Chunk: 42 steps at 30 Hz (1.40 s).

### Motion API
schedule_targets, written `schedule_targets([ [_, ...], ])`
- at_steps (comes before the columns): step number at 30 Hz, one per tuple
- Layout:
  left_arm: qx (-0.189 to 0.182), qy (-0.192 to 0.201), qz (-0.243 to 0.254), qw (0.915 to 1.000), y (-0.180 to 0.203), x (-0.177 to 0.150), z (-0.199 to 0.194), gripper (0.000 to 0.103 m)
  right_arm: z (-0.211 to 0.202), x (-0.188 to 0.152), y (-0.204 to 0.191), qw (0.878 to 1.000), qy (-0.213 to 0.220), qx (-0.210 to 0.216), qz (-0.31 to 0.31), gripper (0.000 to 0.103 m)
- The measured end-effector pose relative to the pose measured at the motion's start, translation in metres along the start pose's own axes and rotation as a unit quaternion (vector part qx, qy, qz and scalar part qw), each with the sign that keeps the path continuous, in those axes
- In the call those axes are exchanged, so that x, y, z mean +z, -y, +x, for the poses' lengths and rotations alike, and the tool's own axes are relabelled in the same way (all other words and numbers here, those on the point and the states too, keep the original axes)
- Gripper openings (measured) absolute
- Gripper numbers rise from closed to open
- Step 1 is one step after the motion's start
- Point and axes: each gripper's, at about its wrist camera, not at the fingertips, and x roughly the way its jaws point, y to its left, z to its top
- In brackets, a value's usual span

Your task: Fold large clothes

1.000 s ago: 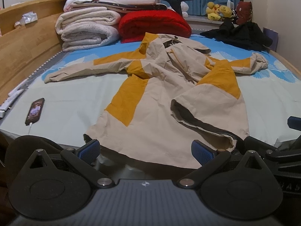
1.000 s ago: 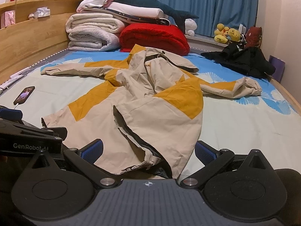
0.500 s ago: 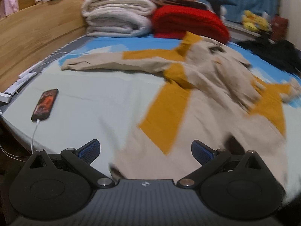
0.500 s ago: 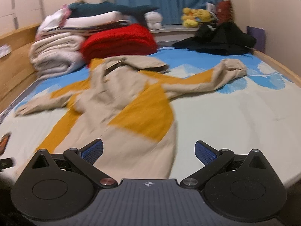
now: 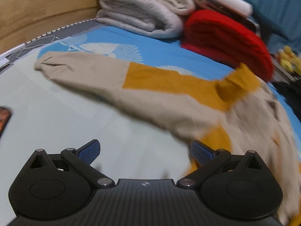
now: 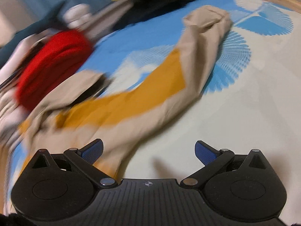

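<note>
A beige and mustard-yellow jacket (image 5: 169, 101) lies spread on the bed. In the left wrist view its left sleeve (image 5: 84, 71) stretches to the upper left, cuff near the bed's side. My left gripper (image 5: 145, 151) is open and empty, low over the sheet just below that sleeve. In the right wrist view the jacket's (image 6: 116, 109) other sleeve (image 6: 199, 43) runs to the upper right, cuff bunched. My right gripper (image 6: 148, 150) is open and empty; its left finger is over the sleeve's lower part. Both views are blurred.
Folded white blankets (image 5: 143, 9) and a red blanket (image 5: 225, 35) are stacked at the bed's head. A phone (image 5: 3, 116) lies at the left edge. A wooden bed frame (image 5: 37, 9) runs along the left. Dark clothes (image 6: 160, 0) lie at the far right side.
Both grippers moved forward from the jacket's hem and apart, the left swinging toward the left sleeve, the right toward the right sleeve. Both stayed open. The jacket has not moved.
</note>
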Motion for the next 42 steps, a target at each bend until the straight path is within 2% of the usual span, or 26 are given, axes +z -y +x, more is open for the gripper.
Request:
schedule_targets([
  [2,0.007,-0.023,-0.025,0.9994,0.004,0.023,0.045,0.103,0.037,0.019,0.001,1.000,-0.006,-0.003,0.020,0.102],
  [3,0.010,-0.031,-0.045,0.9984,0.006,0.035,0.067,0.103,0.053,0.029,0.002,1.000,-0.011,0.003,0.028,0.091],
  [4,0.018,-0.038,-0.062,0.9972,0.008,0.047,0.090,0.103,0.066,0.036,0.000,0.999,-0.011,0.004,0.035,0.062],
  [5,0.029,-0.043,-0.069,0.9963,0.010,0.057,0.108,0.098,0.077,0.045,-0.005,1.000,-0.001,-0.004,0.024,0.037],
  [6,0.043,-0.043,-0.072,0.9955,0.013,0.067,0.125,0.091,0.084,0.052,-0.012,1.000,0.014,-0.021,0.006,0.006],
  [7,0.061,-0.038,-0.064,0.9954,0.016,0.075,0.139,0.064,0.090,0.061,-0.018,0.999,0.028,-0.028,-0.015,0.005],
  [8,0.092,-0.029,-0.042,0.9944,0.021,0.083,0.152,0.031,0.094,0.069,-0.026,0.996,0.059,-0.043,-0.042,0.004],
  [9,0.119,-0.019,-0.019,0.9925,0.027,0.089,0.162,0.020,0.097,0.080,-0.032,0.992,0.084,-0.064,-0.067,0.002],
  [10,0.135,-0.006,0.004,0.9908,0.033,0.094,0.171,0.009,0.102,0.092,-0.037,0.985,0.111,-0.096,-0.090,0.002],
  [14,0.141,0.027,0.043,0.9887,0.049,0.112,0.192,0.004,0.119,0.153,-0.033,0.957,0.187,-0.202,-0.088,0.001],
  [16,0.128,0.035,0.041,0.9903,0.052,0.123,0.204,0.004,0.121,0.179,-0.025,0.944,0.216,-0.237,-0.072,0.000],
  [18,0.130,0.050,0.038,0.9896,0.057,0.133,0.212,0.004,0.126,0.198,-0.018,0.930,0.241,-0.265,-0.077,0.000],
  [21,0.149,0.055,0.056,0.9858,0.068,0.132,0.224,0.008,0.149,0.206,-0.007,0.940,0.214,-0.245,-0.102,0.002],
  [23,0.145,0.056,0.083,0.9843,0.071,0.124,0.224,0.014,0.164,0.197,-0.001,0.948,0.181,-0.237,-0.116,0.021],
  [24,0.138,0.058,0.087,0.9849,0.069,0.120,0.217,0.020,0.165,0.190,0.001,0.951,0.163,-0.236,-0.114,0.048],
  [25,0.122,0.057,0.087,0.9871,0.064,0.117,0.208,0.040,0.162,0.184,0.004,0.954,0.156,-0.234,-0.107,0.066],
  [26,0.101,0.055,0.085,0.9897,0.057,0.115,0.198,0.059,0.150,0.173,0.010,0.957,0.159,-0.221,-0.100,0.069],
  [27,0.086,0.054,0.078,0.9918,0.049,0.112,0.183,0.069,0.136,0.162,0.014,0.961,0.167,-0.202,-0.093,0.070],
  [28,0.076,0.052,0.069,0.9933,0.040,0.107,0.166,0.088,0.121,0.152,0.016,0.965,0.166,-0.184,-0.092,0.072],
  [29,0.080,0.057,0.063,0.9932,0.033,0.101,0.148,0.100,0.101,0.140,0.019,0.970,0.156,-0.161,-0.095,0.073],
  [31,0.092,0.081,0.079,0.9894,0.022,0.080,0.101,0.103,0.063,0.112,0.020,0.979,0.129,-0.117,-0.107,0.074],
  [34,0.092,0.060,0.142,0.9838,0.016,0.043,0.039,0.103,-0.002,0.056,0.011,0.986,0.057,-0.039,-0.153,0.074],
  [37,0.095,0.046,0.182,0.9776,0.008,-0.008,-0.024,0.103,-0.054,-0.009,-0.015,0.977,0.008,0.028,-0.211,0.076],
  [38,0.089,0.041,0.190,0.9769,0.004,-0.029,-0.043,0.103,-0.069,-0.035,-0.028,0.970,-0.010,0.052,-0.238,0.076],
  [40,0.069,0.025,0.199,0.9773,-0.005,-0.067,-0.074,0.103,-0.093,-0.080,-0.048,0.960,-0.018,0.086,-0.264,0.079],
  [42,0.049,0.018,0.212,0.9758,-0.014,-0.107,-0.101,0.103,-0.109,-0.124,-0.068,0.945,-0.028,0.106,-0.309,0.080],
])
